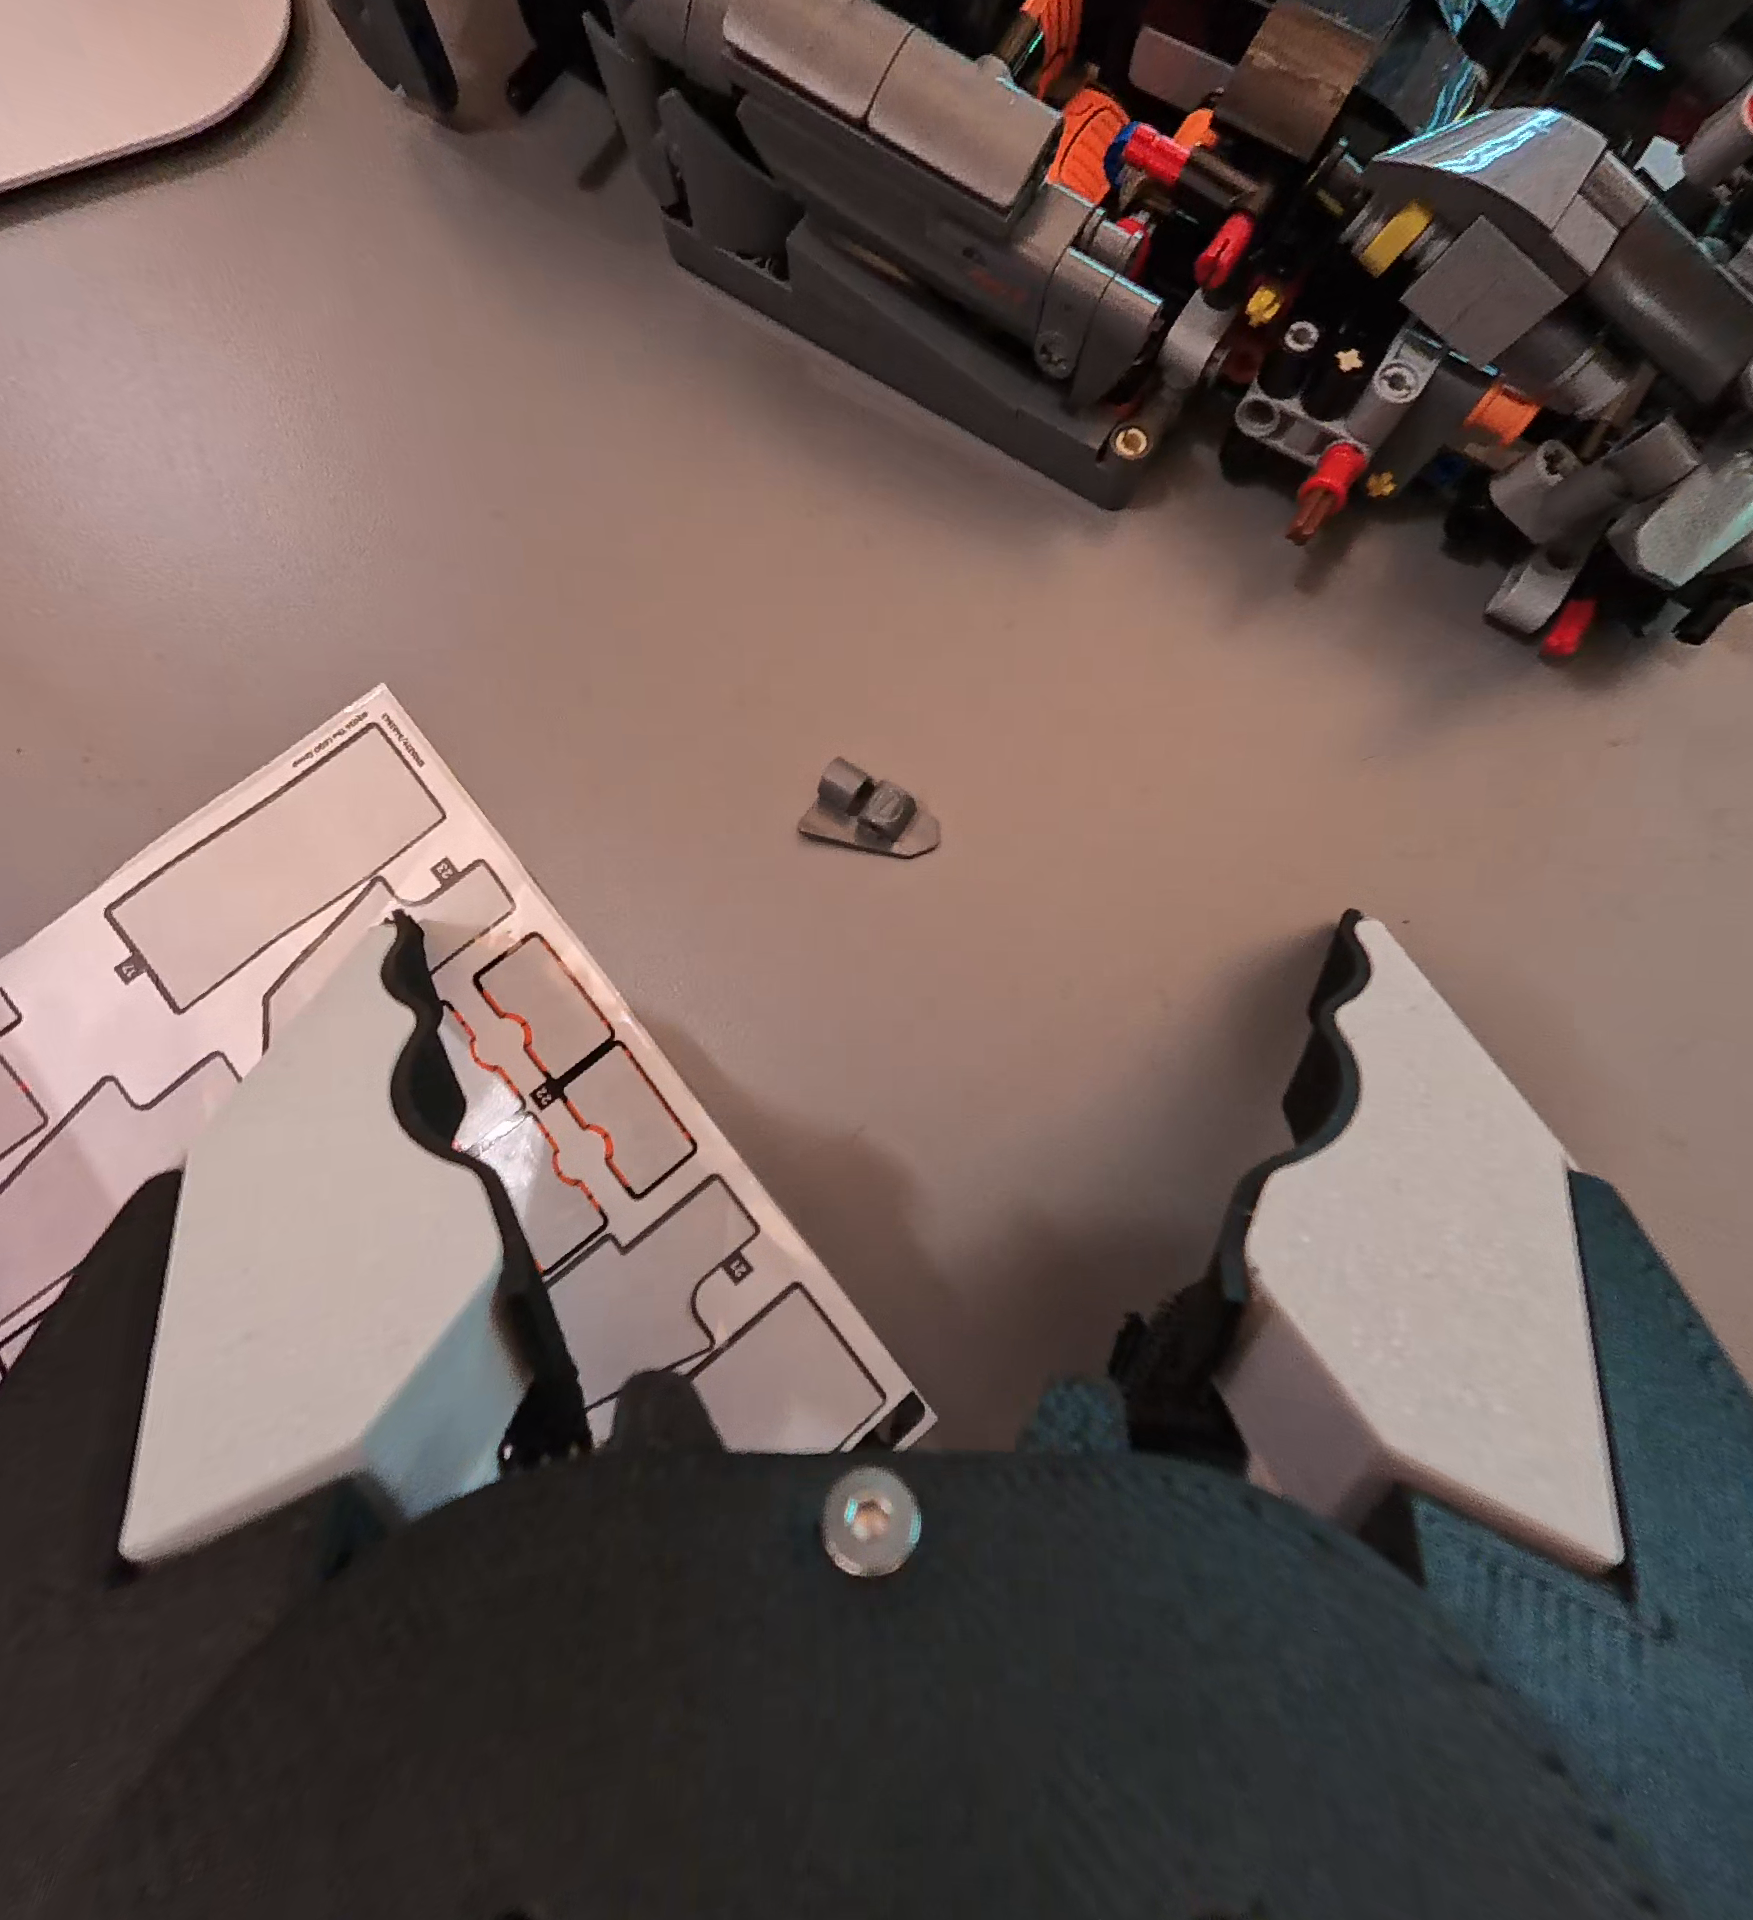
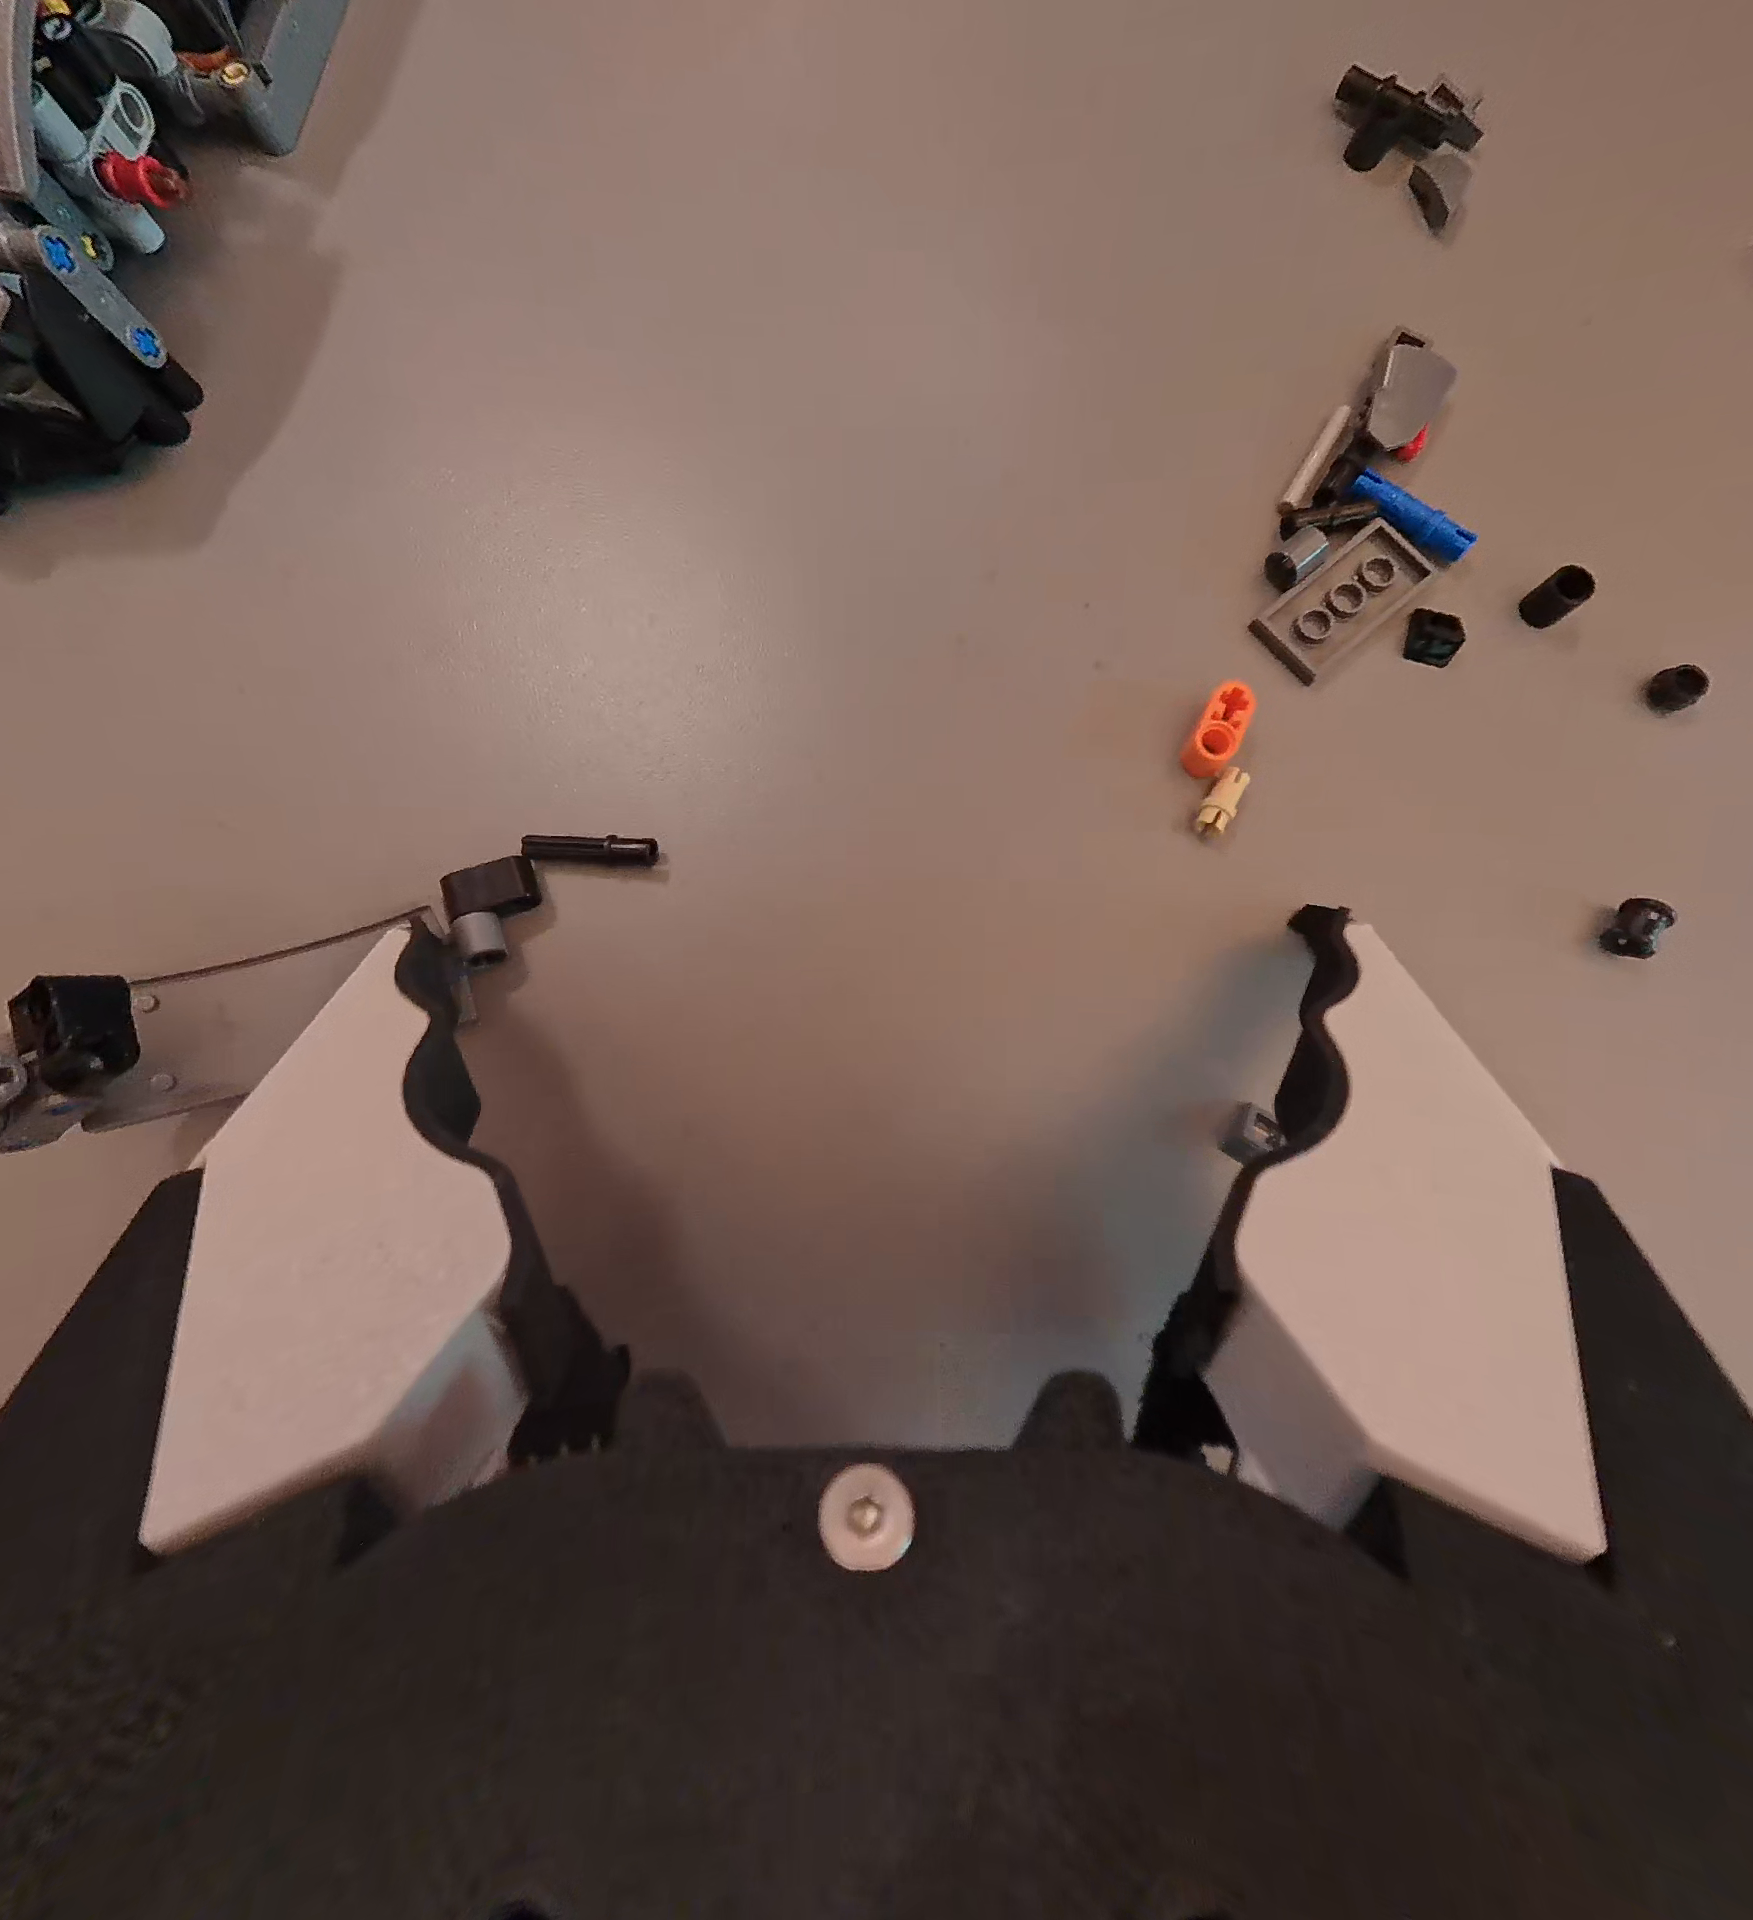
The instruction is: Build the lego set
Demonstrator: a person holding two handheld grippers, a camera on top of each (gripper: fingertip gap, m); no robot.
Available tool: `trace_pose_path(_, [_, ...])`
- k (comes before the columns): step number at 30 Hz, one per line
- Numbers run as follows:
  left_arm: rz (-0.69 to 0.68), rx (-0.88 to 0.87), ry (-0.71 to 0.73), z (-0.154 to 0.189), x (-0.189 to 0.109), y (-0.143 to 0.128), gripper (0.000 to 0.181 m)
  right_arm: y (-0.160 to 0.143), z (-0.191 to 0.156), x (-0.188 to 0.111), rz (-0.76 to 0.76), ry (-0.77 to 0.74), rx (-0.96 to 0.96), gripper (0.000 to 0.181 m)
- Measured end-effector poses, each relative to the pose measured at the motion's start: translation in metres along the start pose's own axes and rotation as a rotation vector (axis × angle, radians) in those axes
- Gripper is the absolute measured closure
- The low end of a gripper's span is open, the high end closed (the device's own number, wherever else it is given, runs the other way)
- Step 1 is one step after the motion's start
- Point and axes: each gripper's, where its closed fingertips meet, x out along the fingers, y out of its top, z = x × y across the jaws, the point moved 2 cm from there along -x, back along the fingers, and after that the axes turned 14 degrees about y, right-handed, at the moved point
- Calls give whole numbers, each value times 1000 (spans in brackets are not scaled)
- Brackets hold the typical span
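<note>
The large grey lego model (image 1: 1267, 260) with red, orange and yellow pins stands at the top right of the left wrist view; its edge shows in the right wrist view (image 2: 41, 239) at top left. A small grey lego piece (image 1: 870, 810) lies on the table just ahead of my left gripper (image 1: 877, 920), which is open and empty. My right gripper (image 2: 867, 920) is open and empty above bare table. A black pin with a small grey and black connector (image 2: 539, 878) lies by its left fingertip. Loose pieces lie to the right: a grey plate (image 2: 1345, 603), a blue pin (image 2: 1412, 514), an orange connector (image 2: 1218, 727).
A sticker sheet (image 1: 352, 997) lies under my left gripper's left finger. A pale rounded object (image 1: 72, 83) sits at the top left. A clear part with grey and black pieces (image 2: 72, 1049) lies left of the right gripper. Several small black pieces (image 2: 1558, 594) are scattered at right.
</note>
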Motion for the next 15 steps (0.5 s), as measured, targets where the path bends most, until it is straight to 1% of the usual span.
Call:
trace_pose_path(9, [1, 11, -13, 0, 3, 3, 23, 1, -6, 1, -2, -2, -1, 26])
trace_pose_path(15, [-1, 4, -6, 1, 5, 5, 23, 1, -3, 2, 5, 0, 0, 25])
